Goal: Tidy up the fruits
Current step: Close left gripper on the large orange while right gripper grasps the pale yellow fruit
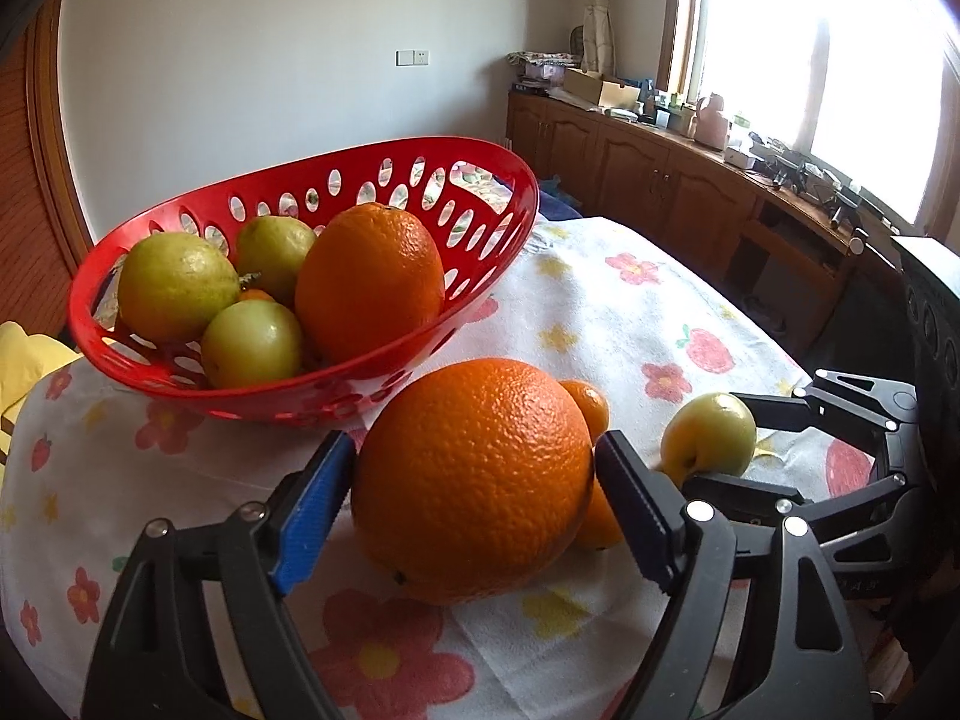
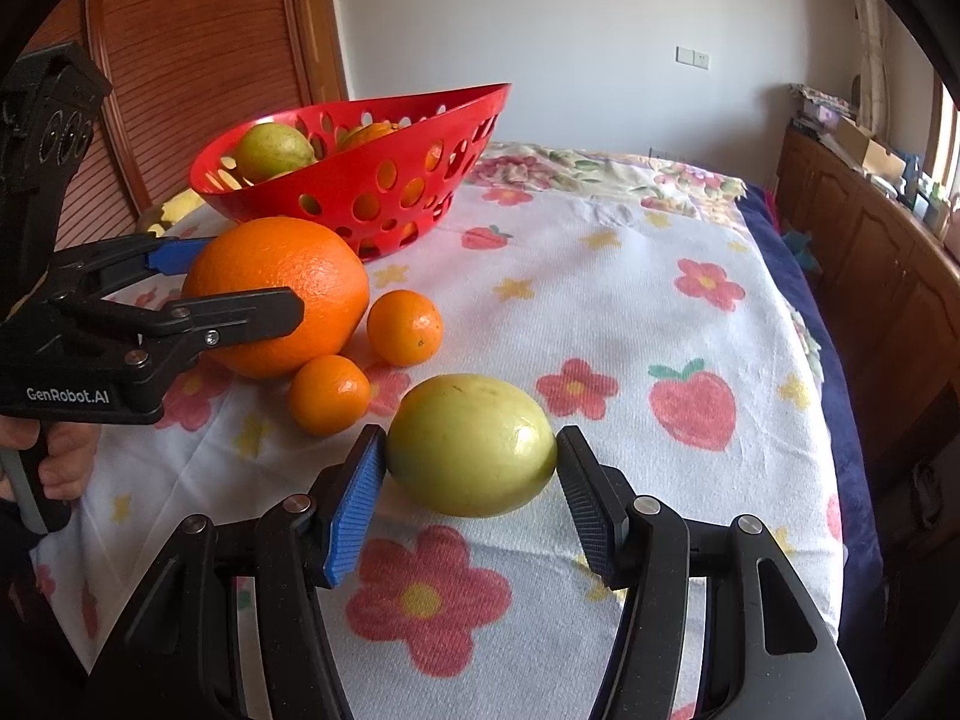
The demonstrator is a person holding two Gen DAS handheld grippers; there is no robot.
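Note:
My left gripper [image 1: 474, 480] has its pads against both sides of a large orange [image 1: 474, 480] that rests on the cloth; this orange also shows in the right wrist view [image 2: 276, 294]. My right gripper [image 2: 471, 474] has its pads touching both ends of a yellow-green fruit [image 2: 471, 444], also resting on the cloth; it shows in the left wrist view [image 1: 711, 435]. Two small tangerines [image 2: 405, 327] [image 2: 329, 394] lie between the two fruits. A red perforated basket [image 1: 498, 180] behind them holds an orange [image 1: 369, 282] and three green fruits [image 1: 177, 285].
The table is covered by a white cloth [image 2: 600, 312] with flowers and strawberries. Its right edge drops off toward wooden cabinets [image 1: 660, 180] under a window. A wooden door [image 2: 180, 60] stands behind the basket.

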